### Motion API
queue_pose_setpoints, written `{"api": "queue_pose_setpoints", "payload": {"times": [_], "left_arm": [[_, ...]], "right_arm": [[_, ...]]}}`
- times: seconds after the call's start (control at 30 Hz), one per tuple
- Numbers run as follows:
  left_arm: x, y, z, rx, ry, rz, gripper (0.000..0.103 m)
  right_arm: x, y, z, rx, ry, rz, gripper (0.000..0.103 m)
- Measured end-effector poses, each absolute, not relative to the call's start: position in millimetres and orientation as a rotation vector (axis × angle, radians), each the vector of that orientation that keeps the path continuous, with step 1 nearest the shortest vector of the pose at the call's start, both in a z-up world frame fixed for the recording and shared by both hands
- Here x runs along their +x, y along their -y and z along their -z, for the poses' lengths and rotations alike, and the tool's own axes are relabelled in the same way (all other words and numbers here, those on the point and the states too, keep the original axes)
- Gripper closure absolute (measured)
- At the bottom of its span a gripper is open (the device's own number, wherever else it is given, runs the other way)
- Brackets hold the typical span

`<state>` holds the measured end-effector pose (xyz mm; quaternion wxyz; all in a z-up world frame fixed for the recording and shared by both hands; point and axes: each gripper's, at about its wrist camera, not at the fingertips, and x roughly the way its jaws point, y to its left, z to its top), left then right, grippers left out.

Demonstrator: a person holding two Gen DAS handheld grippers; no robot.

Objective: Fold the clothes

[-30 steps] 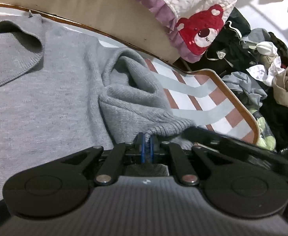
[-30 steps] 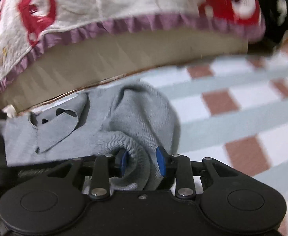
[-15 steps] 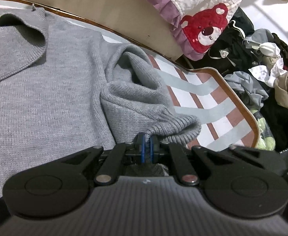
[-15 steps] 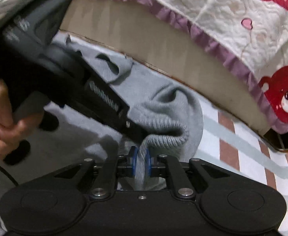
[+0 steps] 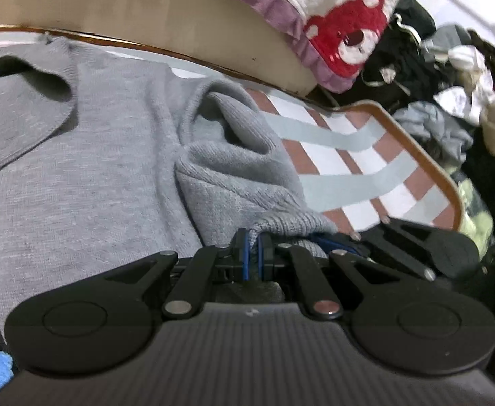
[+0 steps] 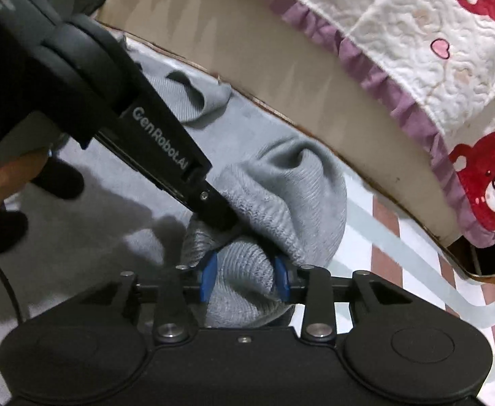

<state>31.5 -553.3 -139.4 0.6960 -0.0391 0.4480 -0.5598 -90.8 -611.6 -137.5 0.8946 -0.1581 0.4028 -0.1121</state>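
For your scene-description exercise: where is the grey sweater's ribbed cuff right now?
In both wrist views the ribbed cuff sits low at centre, pinched by the left gripper and between the right gripper's opening jaws, beside the striped mat.

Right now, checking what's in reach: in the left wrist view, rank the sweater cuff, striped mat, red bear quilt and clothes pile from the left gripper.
1. sweater cuff, pinched in the left gripper.
2. striped mat, right of it.
3. red bear quilt, upper right.
4. clothes pile, far right; close to the quilt.

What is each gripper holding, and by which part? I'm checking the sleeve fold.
The left gripper pinches the grey sweater by its ribbed sleeve cuff. The right gripper is opening, with the same cuff between its fingers.
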Motion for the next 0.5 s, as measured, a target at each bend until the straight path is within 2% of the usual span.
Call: {"api": "queue_pose_setpoints", "payload": {"times": [0.2,0.23,0.27,0.33,0.43,0.5], "left_arm": [[27.7,555.9,137.2,-0.043,-0.983,1.229,0.099],[28.6,555.7,136.9,-0.038,-0.981,1.219,0.098],[33.5,552.6,136.3,-0.065,-0.989,1.208,0.098],[43.4,546.4,135.0,-0.119,-1.003,1.187,0.096],[62.7,534.3,135.8,-0.284,-1.060,1.182,0.083],[70.1,529.3,134.7,-0.355,-1.087,1.191,0.069]], "right_arm": [[-68.6,627.5,148.6,-0.234,-0.860,0.252,0.061],[-65.9,624.2,151.6,-0.268,-0.860,0.226,0.067],[-64.7,621.5,152.9,-0.286,-0.859,0.208,0.078],[-69.1,619.3,148.7,-0.253,-0.848,0.195,0.083],[-90.4,632.8,126.6,-0.018,-0.778,0.169,0.085],[-103.8,638.1,112.1,0.115,-0.733,0.153,0.086]]}}
